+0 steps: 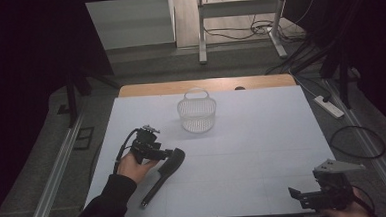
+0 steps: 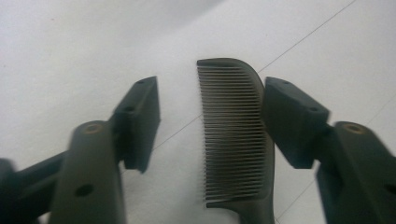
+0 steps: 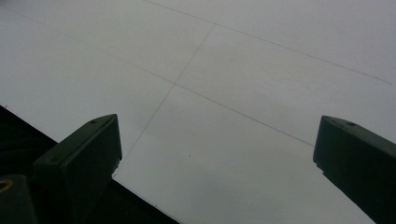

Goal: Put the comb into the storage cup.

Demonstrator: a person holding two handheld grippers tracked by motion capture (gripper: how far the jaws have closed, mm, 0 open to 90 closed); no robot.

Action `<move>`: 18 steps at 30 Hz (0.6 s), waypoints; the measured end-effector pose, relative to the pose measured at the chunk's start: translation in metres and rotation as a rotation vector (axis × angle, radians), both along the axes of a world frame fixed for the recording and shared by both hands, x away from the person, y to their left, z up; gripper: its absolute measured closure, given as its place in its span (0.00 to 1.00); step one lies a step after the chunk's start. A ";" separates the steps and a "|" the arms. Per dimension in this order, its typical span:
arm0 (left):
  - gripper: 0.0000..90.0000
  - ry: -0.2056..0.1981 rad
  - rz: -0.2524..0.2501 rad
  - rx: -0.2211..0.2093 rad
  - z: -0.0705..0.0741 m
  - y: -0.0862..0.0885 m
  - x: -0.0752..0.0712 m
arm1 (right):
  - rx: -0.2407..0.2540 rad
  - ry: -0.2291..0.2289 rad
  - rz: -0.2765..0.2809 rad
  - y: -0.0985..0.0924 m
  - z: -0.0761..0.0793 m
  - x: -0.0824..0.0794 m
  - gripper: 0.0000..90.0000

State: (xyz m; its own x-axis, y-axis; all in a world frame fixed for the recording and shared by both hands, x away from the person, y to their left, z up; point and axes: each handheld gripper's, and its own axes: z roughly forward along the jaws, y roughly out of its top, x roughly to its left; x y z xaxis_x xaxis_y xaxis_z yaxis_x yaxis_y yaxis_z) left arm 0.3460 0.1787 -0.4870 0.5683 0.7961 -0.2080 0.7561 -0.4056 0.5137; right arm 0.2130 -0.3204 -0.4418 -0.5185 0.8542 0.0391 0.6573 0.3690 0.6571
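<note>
A black comb (image 1: 164,171) lies flat on the white desk (image 1: 242,136), in its left front part. Its long axis runs on a slant: the thin handle tip points toward the front left edge, near the person's sleeve (image 1: 106,203), and the broad toothed head points toward the far right, roughly in the direction of the basket. In the left gripper view the comb (image 2: 238,135) shows its row of fine teeth facing the left side of that view, with the curved spine on the right and the rounded end of the head away from the camera.

The left gripper (image 1: 155,150) hovers at the comb's head. Its jaws stand apart with the comb's head between them: the jaw on the right of the left gripper view sits against or just beside the spine, and whether it touches I cannot tell, while the other jaw stands clear of the teeth with bare desk showing between. The left hand (image 1: 134,164) holds that gripper from the near side.

A white mesh basket (image 1: 197,113) with a handle stands upright farther back, near the middle of the desk and well apart from the comb.

The right gripper (image 1: 305,195) rests at the desk's front right corner, well away from the comb. In the right gripper view its jaws stand wide apart over the bare desk (image 3: 224,93), with nothing between them.
</note>
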 end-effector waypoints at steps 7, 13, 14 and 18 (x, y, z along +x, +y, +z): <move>0.15 -0.007 0.011 0.003 0.000 0.004 -0.006 | 0.002 0.000 0.002 0.000 0.000 0.000 0.02; 0.02 -0.028 -0.007 0.040 0.004 0.008 -0.015 | 0.005 -0.001 0.002 -0.001 0.000 0.000 0.02; 0.02 -0.027 -0.010 0.037 0.005 0.009 -0.016 | 0.006 -0.001 0.002 -0.001 0.000 0.000 0.02; 0.00 -0.019 -0.015 -0.016 0.007 0.015 -0.021 | 0.006 -0.001 0.003 -0.001 0.000 0.000 0.02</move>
State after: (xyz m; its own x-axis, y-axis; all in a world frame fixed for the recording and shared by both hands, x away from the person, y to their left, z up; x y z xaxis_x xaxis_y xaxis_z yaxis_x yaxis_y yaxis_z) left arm 0.3250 0.1934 -0.4804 0.5843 0.7839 -0.2101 0.7400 -0.4084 0.5344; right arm 0.2128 -0.3209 -0.4416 -0.5211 0.8524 0.0437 0.6553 0.3668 0.6604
